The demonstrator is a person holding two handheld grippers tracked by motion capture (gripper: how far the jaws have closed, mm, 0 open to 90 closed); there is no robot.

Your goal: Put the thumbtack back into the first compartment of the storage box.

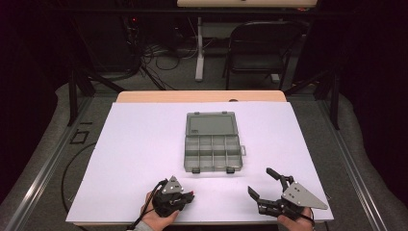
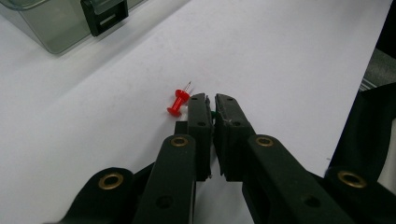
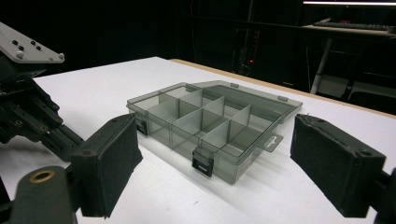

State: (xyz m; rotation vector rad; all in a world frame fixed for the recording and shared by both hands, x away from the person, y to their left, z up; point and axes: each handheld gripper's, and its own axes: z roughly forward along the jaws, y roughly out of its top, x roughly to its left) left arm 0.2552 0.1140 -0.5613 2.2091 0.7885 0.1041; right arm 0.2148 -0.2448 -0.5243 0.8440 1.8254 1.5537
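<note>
Pushpins: a tiny green one (image 2: 213, 113) sits pinched in the closed left gripper (image 2: 212, 100), beside a red pushpin (image 2: 177, 102). Light, rigid, sharp-tipped; best gripped at the plastic head. Right gripper (image 3: 233, 163) hangs wide open, empty.

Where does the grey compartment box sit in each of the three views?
High view: the compartment box lies at the centre of the white sheet, lid open.
Left gripper view: one corner of it shows at the top left.
Right gripper view: it lies mid-picture, between the two fingers.
Shared landmark: the black latches on its front wall.
</note>
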